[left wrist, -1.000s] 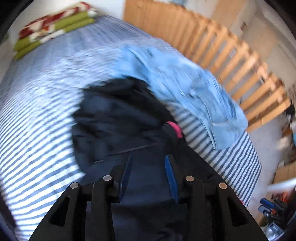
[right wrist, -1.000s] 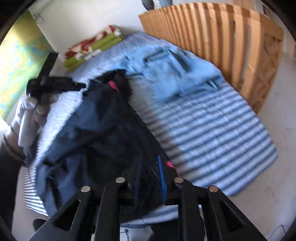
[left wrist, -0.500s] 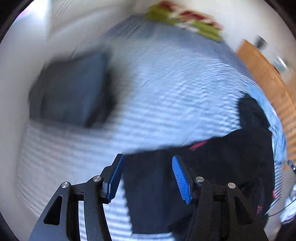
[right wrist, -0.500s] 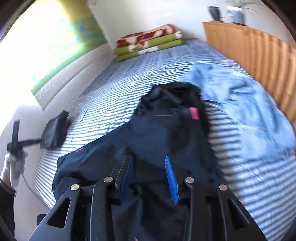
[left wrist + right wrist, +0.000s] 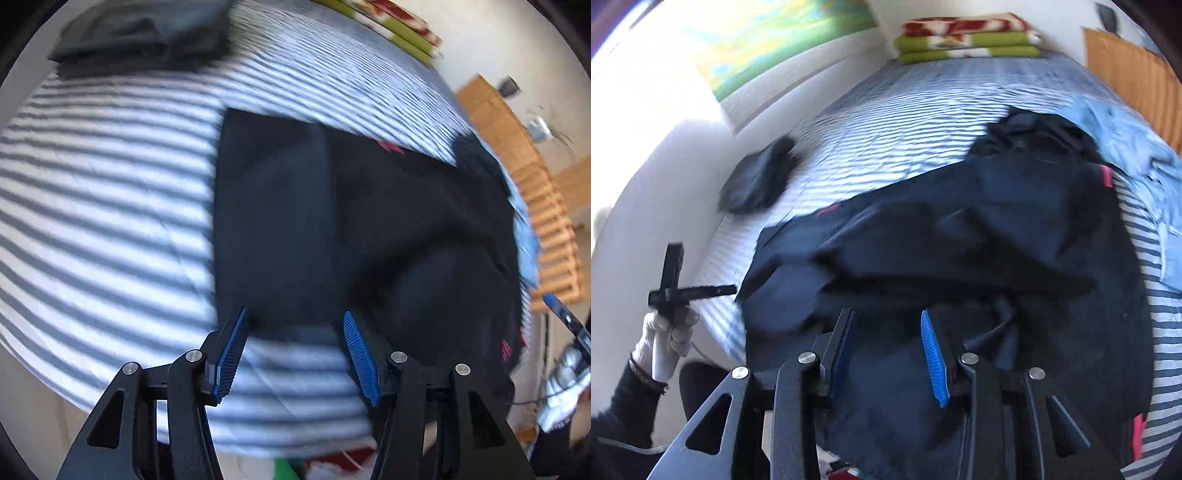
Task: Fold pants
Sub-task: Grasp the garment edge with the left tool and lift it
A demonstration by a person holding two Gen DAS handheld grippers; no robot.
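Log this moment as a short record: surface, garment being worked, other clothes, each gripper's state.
surface: striped bed sheet
garment in work: dark navy pants, spread crumpled across the near part of the bed
other clothes: light blue jeans beyond the pants; folded dark garment near the wall; folded blankets at the far end
left gripper: jaws open, just been opening, nothing between them, over a pant leg's hem
right gripper: jaws open, just been opening, above the pants, no cloth pinched

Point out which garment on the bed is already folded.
The small dark folded garment near the wall-side edge of the striped bed. The dark navy pants lie spread and rumpled, and the light blue garment lies crumpled.
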